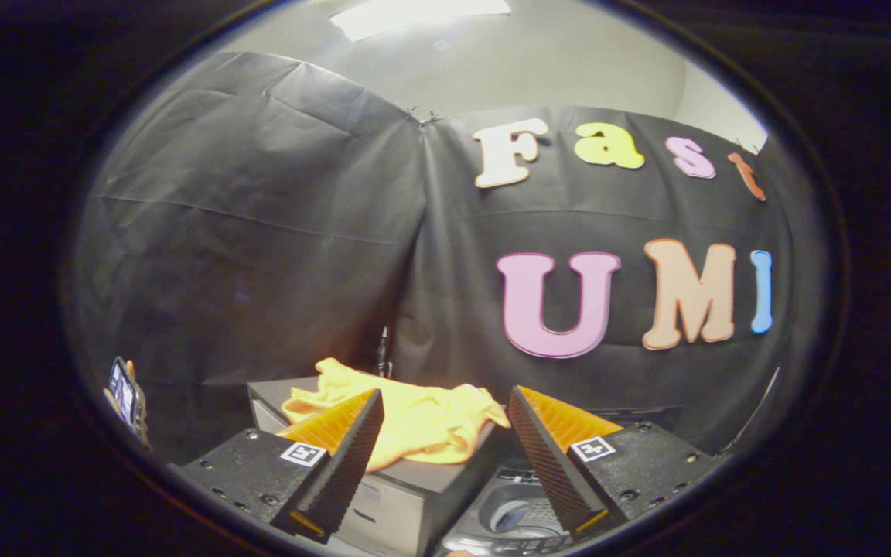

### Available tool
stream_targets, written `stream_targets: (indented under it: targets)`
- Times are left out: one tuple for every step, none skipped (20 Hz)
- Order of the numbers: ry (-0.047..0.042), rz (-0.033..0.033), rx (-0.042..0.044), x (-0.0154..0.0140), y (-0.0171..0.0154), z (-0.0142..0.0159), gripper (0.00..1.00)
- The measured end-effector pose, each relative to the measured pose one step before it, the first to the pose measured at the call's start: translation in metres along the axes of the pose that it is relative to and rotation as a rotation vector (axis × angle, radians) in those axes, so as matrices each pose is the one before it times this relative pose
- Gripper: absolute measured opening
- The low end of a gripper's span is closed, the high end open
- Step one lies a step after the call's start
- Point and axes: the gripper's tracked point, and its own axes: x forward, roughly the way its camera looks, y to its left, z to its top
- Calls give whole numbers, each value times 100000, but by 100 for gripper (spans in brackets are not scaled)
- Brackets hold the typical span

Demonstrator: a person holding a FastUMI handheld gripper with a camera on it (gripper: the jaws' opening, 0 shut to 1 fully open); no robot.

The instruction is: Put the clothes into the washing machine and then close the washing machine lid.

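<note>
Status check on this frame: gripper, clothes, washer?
Hand-held gripper open, holding nothing. Orange clothes heaped on a grey box, just beyond the fingers. Washing machine below, lid open. Nothing in the way.

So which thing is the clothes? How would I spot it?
Find the dark boxy cabinet in front of the black cloth wall. The clothes lie crumpled on its top, just ahead of the open tool and between its fingers, with the washing machine opening lower to the right. It is the only soft, bright yellow-orange thing there.
</note>
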Motion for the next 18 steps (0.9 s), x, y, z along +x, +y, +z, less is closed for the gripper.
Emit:
stream_targets:
  targets:
    - [593, 2457, 1469, 1352, 1329, 152, 99]
    - [1070, 2714, 1770, 1445, 1464, -76, 99]
    - [1334, 3416, 1559, 1267, 1477, -214, 99]
    - [1909, 2809, 747, 1366, 1049, -267, 99]
    - [2335, 1808, -442, 1193, 690, -363, 99]
    - [2776, 714, -908, 1127, 286, -607, 99]
    - [3100, 427, -815, 1291, 345, -761, 99]
    - [3897, 448, -369, 1215, 223, -805, 99]
    - [4119, 156, 347, 1261, 141, -1063, 99]
    - [4664, -68, 566, 1036, 28, -931, 99]
    - [5058, 618, 544, 1014, 107, -1043, 99]
    - [4668, 329, 894, 934, 23, -1100, 99]
    - [4744, 395, 898, 861, -52, -1028, 99]
    - [4398, 77, 1063, 771, -50, -943, 100]
    - [3946, -121, 891, 773, -143, -865, 100]
    - [3851, -615, 590, 571, -238, -990, 99]
    - [2775, -74, 742, 453, -231, -661, 100]
    - [2226, -126, 668, 489, -220, -551, 100]
